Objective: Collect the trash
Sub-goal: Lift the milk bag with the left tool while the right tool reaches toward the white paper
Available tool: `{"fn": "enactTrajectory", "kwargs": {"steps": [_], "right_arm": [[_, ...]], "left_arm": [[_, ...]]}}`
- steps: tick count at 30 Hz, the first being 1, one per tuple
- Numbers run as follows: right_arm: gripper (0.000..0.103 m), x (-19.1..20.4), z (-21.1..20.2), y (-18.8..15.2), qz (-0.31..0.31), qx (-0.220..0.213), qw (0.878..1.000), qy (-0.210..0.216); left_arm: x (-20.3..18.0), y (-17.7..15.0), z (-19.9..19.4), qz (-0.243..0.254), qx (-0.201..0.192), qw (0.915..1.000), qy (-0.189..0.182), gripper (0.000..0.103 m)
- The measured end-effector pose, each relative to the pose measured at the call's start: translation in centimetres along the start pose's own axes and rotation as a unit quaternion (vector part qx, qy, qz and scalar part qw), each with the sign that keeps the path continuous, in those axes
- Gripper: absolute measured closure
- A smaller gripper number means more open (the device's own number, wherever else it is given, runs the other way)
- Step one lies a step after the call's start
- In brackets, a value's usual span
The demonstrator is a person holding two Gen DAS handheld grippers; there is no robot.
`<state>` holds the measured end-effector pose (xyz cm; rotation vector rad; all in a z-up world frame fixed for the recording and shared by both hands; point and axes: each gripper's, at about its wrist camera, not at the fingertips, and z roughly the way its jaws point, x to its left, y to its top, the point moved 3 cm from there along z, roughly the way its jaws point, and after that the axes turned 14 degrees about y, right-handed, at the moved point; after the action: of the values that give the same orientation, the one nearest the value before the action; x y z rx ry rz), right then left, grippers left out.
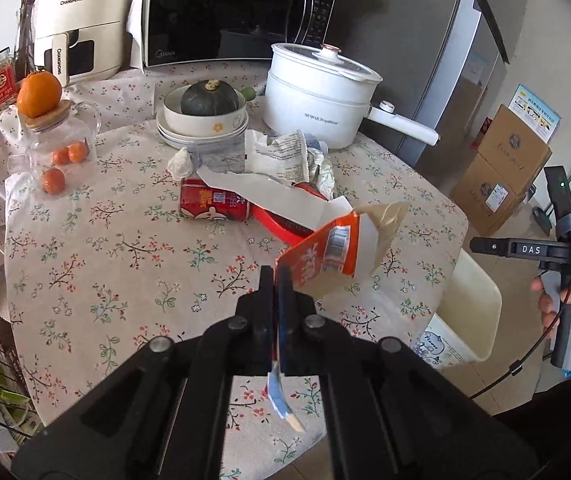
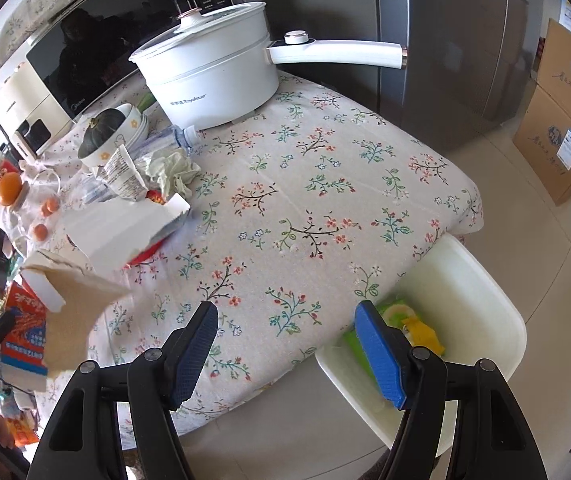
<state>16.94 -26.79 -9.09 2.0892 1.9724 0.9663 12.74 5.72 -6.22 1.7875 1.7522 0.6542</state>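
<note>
Currently left gripper [image 1: 273,280] jaws clamp the torn orange carton [image 1: 325,252], held above the surface [image 1: 105,248]. Right gripper [image 2: 285,332] jaws open, empty, over the white bin [image 2: 485,280], which holds some wrappers. Can [image 1: 213,204], papers [image 1: 277,156] remain.

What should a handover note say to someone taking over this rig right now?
Left gripper: shut on the torn orange-and-white paper carton, lifted off the table.
Right gripper: open, empty, near the cream plastic bin beside the table.
Done: green and yellow wrappers in the bin.
Left: drop the carton in; then red can, white torn paper, crumpled wrappers.
</note>
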Motion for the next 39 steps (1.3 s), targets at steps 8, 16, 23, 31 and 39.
{"fn": "enactTrajectory", "kwargs": {"steps": [8,16,23,31,39], "right_arm": [[0.031,3.9,2.7,0.1,-0.014,0.015,1.0,0.019],[0.031,7.4,7.1,0.6,-0.019,0.039,0.999,0.029],[0.031,10.9,9.9,0.8,-0.039,0.052,0.997,0.039],[0.031,16.0,12.2,0.8,-0.111,0.046,0.992,0.031],[0.034,18.2,15.2,0.4,-0.19,0.034,0.98,-0.038]], "left_arm": [[4.3,0.0,-2.2,-0.067,-0.019,0.9975,0.01,0.101],[7.2,-2.5,1.1,-0.079,0.075,0.9933,0.04,0.101],[6.9,-4.4,3.1,-0.048,0.132,0.9893,0.04,0.1],[9.7,-2.3,1.1,-0.113,0.068,0.9891,0.066,0.1],[11.2,-2.8,1.4,-0.137,0.076,0.9845,0.079,0.1]]}}
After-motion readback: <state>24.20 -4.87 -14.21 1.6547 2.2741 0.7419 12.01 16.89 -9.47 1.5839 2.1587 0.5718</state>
